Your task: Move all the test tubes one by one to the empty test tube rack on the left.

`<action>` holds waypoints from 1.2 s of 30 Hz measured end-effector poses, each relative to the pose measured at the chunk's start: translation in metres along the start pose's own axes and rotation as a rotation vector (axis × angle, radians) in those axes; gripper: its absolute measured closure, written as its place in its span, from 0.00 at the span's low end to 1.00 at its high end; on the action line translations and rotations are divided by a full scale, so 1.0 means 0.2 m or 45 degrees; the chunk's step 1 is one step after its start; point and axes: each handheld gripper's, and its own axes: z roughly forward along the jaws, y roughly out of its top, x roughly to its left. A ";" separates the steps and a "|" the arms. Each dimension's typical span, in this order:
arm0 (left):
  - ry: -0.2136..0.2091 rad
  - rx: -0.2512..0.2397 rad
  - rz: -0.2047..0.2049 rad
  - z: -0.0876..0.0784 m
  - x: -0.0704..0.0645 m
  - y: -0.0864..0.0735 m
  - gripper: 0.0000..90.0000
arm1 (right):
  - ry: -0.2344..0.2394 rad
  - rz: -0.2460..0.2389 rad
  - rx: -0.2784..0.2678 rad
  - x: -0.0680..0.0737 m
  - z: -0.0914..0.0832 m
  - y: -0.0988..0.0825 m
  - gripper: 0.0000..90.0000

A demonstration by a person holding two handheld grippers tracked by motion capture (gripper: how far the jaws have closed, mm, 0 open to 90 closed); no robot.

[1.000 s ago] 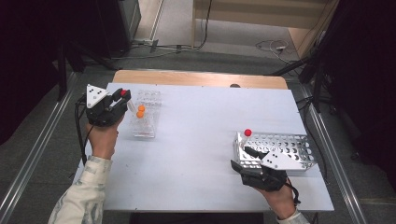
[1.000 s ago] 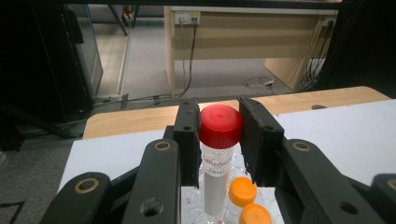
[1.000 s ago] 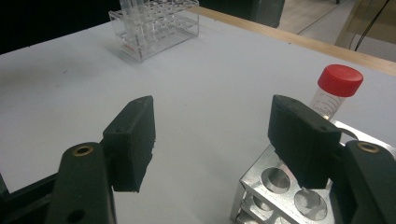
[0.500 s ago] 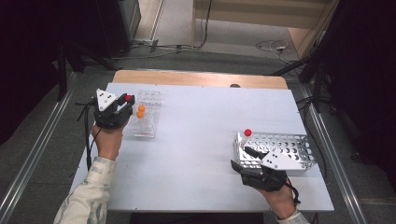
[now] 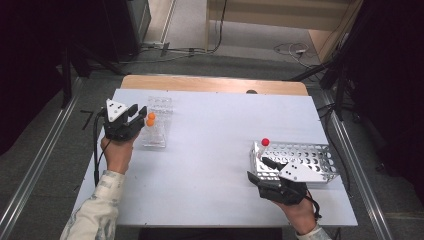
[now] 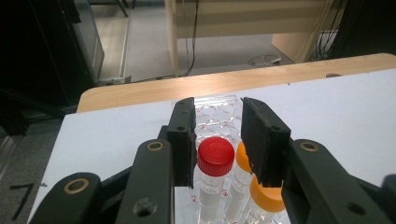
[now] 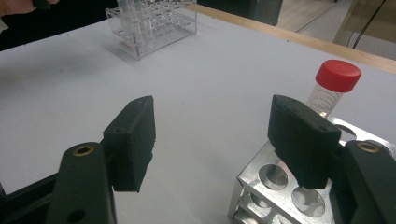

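Note:
A clear tube rack (image 5: 159,126) stands at the table's left with two orange-capped tubes (image 5: 150,119) in it. In the left gripper view a red-capped tube (image 6: 215,156) stands upright in this clear rack (image 6: 212,108) beside the orange-capped tubes (image 6: 267,193). My left gripper (image 6: 217,109) straddles its cap, open, with a thin gap on each side. From above, the left gripper (image 5: 137,112) hangs over the rack's near-left side. My right gripper (image 7: 212,116) stands open and empty by the metal rack (image 7: 261,182). Another red-capped tube (image 7: 332,84) sits in that rack's corner.
The metal rack (image 5: 305,156) sits at the right front with its red-capped tube (image 5: 265,142) at the left corner and the right gripper (image 5: 260,168) against its near-left side. A wooden strip (image 5: 210,84) borders the table's far edge. White tabletop lies between the racks.
My left gripper moved right and over the clear rack with the red-capped tube, whose cap no longer stands out at the jaw tips from above. The right gripper stayed put.

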 end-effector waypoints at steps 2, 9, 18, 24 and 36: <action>-0.017 -0.006 -0.033 -0.01 0.01 0.00 0.69 | -0.008 0.003 -0.001 -0.01 0.00 0.00 0.34; -0.039 -0.019 -0.087 -0.07 -0.02 0.01 0.41 | -0.075 0.018 -0.013 -0.06 -0.01 -0.01 0.34; -0.101 -0.048 -0.048 -0.17 -0.14 0.01 0.22 | -0.185 0.065 -0.003 -0.17 0.05 -0.04 0.34; -0.182 -0.053 0.010 -0.19 -0.27 -0.01 0.22 | -0.191 0.099 -0.011 -0.21 0.11 -0.04 0.38; -0.344 0.039 0.114 -0.15 -0.49 -0.11 0.22 | -0.236 0.140 0.028 -0.24 0.20 -0.05 0.64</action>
